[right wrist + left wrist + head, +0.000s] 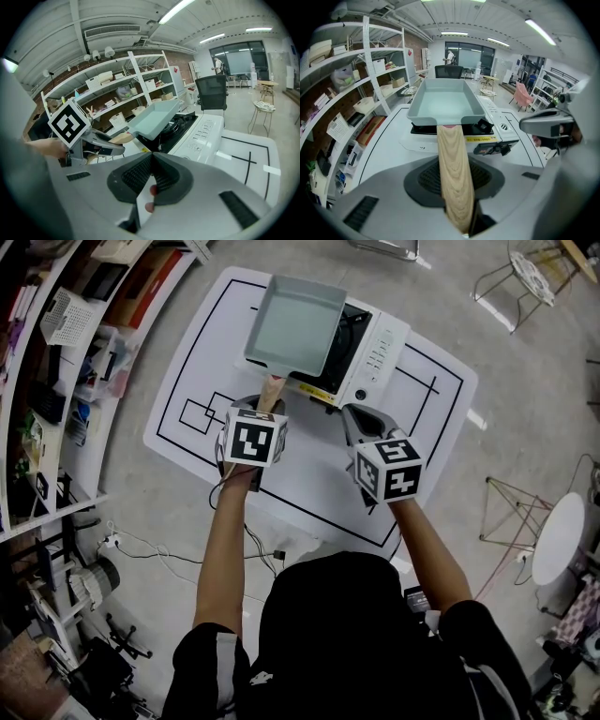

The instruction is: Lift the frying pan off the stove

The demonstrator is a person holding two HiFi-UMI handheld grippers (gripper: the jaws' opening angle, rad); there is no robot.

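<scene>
A square pale-teal frying pan (292, 322) with a wooden handle (270, 392) hangs over the white portable stove (380, 352). My left gripper (262, 407) is shut on that handle (453, 164), which runs straight between the jaws towards the pan (445, 104). In the right gripper view the pan (154, 117) looks raised and tilted above the black burner (180, 123). My right gripper (356, 420) is shut with nothing in it (151, 165). It hovers at the stove's front right corner, apart from the pan.
The stove stands on a white table (192, 381) marked with black lines. Loaded shelves (56, 362) run along the left. A wire chair (525, 273) stands at the far right, and a round white side table (558, 535) at the right. Cables lie on the floor by the shelves.
</scene>
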